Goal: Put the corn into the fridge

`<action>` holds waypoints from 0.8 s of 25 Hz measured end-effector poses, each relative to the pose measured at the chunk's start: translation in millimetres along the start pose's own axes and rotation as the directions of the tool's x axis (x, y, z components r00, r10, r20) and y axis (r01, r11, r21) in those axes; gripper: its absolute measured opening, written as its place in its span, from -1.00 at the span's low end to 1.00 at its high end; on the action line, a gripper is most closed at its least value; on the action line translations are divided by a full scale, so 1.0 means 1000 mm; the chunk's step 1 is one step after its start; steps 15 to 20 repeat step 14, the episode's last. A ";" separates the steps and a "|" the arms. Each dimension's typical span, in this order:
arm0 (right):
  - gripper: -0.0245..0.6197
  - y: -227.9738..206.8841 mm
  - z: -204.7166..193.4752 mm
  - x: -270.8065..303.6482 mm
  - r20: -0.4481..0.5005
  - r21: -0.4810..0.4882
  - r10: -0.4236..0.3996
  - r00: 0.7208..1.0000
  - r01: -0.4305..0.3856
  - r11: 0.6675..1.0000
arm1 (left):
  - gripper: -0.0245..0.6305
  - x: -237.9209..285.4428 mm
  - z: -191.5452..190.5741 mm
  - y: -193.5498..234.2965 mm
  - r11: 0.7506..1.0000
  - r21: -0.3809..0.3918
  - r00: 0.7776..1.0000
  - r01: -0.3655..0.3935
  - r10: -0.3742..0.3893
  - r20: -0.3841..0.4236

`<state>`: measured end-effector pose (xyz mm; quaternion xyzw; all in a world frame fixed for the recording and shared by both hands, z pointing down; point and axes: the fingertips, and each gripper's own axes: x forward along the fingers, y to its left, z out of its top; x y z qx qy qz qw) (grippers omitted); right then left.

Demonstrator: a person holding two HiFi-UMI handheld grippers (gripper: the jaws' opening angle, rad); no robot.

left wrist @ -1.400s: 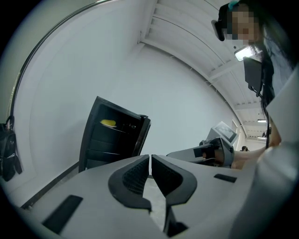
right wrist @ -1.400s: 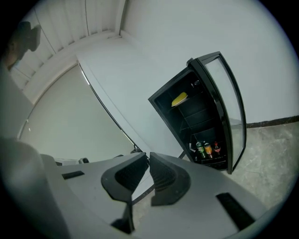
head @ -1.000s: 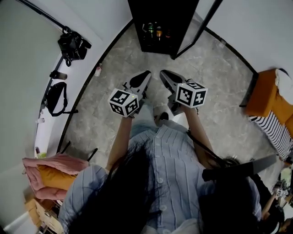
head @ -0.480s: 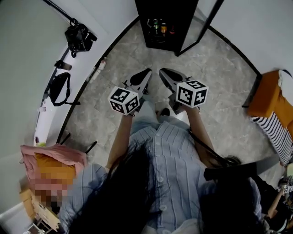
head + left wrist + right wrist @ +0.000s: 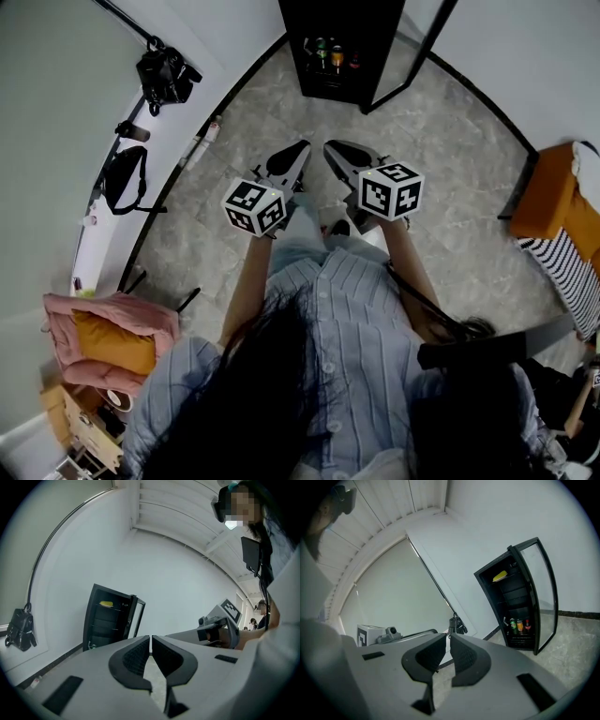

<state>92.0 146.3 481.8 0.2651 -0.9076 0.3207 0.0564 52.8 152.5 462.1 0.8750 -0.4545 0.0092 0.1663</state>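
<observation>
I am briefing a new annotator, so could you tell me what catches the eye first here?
The black fridge stands ahead against the white wall, glass door open, with a yellow item, apparently the corn, at the top inside and bottles at the bottom. The left gripper and right gripper point towards it side by side, both shut and empty.

Head view: from above the person, steeply down at left gripper (image 5: pixel 300 147), right gripper (image 5: pixel 330 148) and floor (image 5: pixel 441 159); fridge (image 5: pixel 339 47) far off at top edge. Gripper views: low, near level along own jaws, both facing the same open fridge; each catches the other gripper.
</observation>
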 end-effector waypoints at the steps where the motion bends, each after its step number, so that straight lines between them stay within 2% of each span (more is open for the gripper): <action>1: -0.80 0.000 0.000 0.001 -0.001 -0.001 0.002 1.000 -0.002 1.000 | -0.85 0.000 0.000 0.000 1.000 0.001 1.000 0.000 0.000 0.000; 20: -0.80 -0.001 -0.005 0.005 -0.018 -0.004 0.006 1.000 -0.006 1.000 | -0.85 -0.002 -0.002 0.003 1.000 0.000 1.000 -0.009 0.009 -0.001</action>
